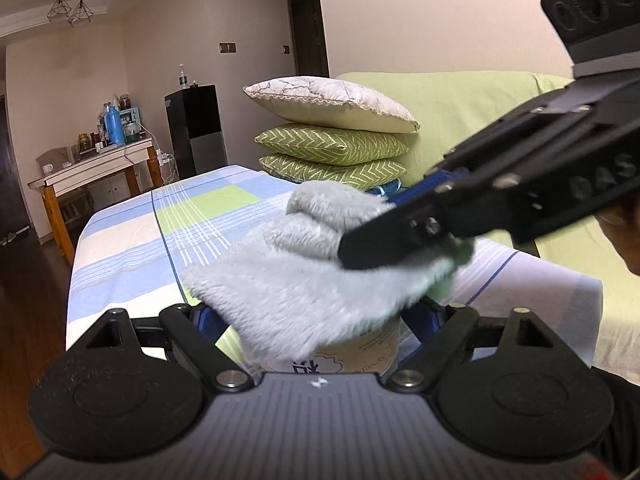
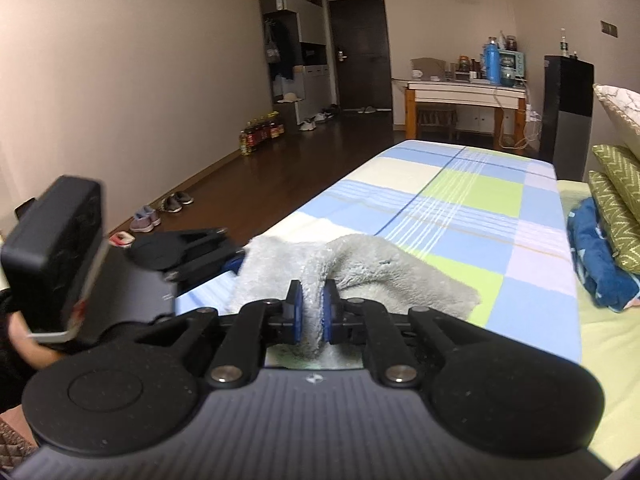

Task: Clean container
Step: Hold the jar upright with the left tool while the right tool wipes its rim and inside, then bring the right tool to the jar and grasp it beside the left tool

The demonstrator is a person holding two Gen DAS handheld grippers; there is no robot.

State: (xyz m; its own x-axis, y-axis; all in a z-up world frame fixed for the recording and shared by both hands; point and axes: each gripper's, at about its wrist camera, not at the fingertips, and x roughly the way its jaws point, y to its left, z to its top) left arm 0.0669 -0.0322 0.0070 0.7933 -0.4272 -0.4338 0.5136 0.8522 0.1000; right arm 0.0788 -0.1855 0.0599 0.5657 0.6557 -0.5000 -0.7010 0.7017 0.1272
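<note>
Low in the left wrist view we see the left gripper (image 1: 316,320) clamped around the pale container (image 1: 360,350), which sits at bottom centre under a grey fluffy cloth (image 1: 292,284). The right gripper (image 2: 312,312) pinches a fold of that cloth over the checked tablecloth (image 2: 472,208).

"DAS" embossed on right gripper (image 1: 384,236) body; print on container (image 1: 360,354) too blurred to read.
</note>
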